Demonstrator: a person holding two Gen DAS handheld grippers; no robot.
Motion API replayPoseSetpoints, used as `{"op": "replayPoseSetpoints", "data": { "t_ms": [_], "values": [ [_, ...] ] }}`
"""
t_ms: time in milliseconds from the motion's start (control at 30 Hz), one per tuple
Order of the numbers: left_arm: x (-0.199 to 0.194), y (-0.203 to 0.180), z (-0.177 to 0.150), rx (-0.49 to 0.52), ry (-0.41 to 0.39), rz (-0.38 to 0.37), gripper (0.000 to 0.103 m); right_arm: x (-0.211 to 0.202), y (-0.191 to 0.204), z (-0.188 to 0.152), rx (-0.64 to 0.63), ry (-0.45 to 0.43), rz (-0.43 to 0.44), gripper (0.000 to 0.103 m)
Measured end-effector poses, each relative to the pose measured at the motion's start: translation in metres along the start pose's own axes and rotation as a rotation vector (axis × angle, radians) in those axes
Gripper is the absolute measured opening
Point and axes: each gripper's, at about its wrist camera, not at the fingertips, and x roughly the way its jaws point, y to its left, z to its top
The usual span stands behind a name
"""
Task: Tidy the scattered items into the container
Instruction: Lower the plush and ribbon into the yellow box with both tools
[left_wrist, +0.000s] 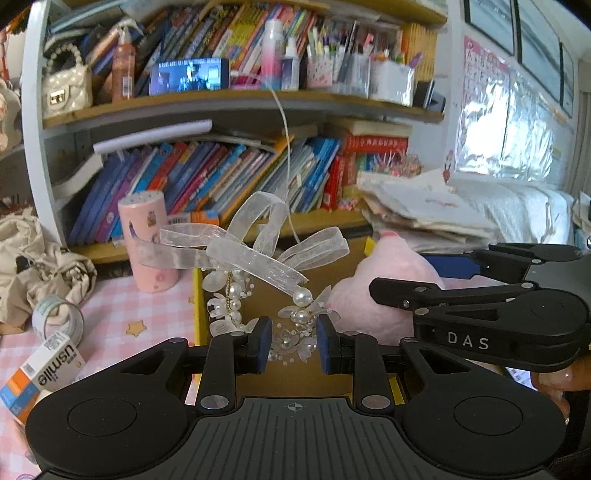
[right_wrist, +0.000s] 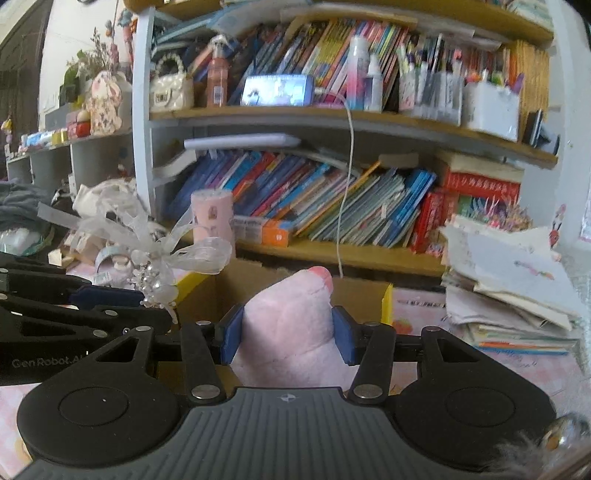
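Sheer ribbon hairpiece (left_wrist: 258, 266) sits pinched in my left gripper (left_wrist: 291, 345) at frame centre over the cardboard box (left_wrist: 280, 295), my right gripper (right_wrist: 288, 334) clamps the pink plush (right_wrist: 291, 325); I should lower both before letting go.

Each tool is matte black plastic with a ribbed centre plate marked by a small crosshair, round discs either side, silver rivets on the linkage arms and blue pads (left_wrist: 264, 343) on the fingers. The right tool (left_wrist: 480, 325) reads "DAS"; the left tool (right_wrist: 74, 325) seemingly "GenRobot.AI". A fingertip (left_wrist: 557, 378) shows bare skin.
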Motion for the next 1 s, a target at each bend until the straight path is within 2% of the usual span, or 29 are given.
{"op": "replayPoseSetpoints", "data": {
  "t_ms": [367, 533, 1000],
  "values": [
    [0.042, 0.008, -0.016, -0.035, 0.177, -0.002, 0.025, 0.048, -0.004, -0.017, -0.018, 0.175, 0.054, 0.049],
    [0.049, 0.011, -0.019, -0.048, 0.194, -0.006, 0.025, 0.066, -0.006, -0.028, 0.003, 0.271, 0.089, 0.049],
    [0.051, 0.01, -0.018, -0.056, 0.194, 0.0, 0.025, 0.07, -0.01, -0.029, 0.018, 0.277, 0.121, 0.051]
  ]
}}
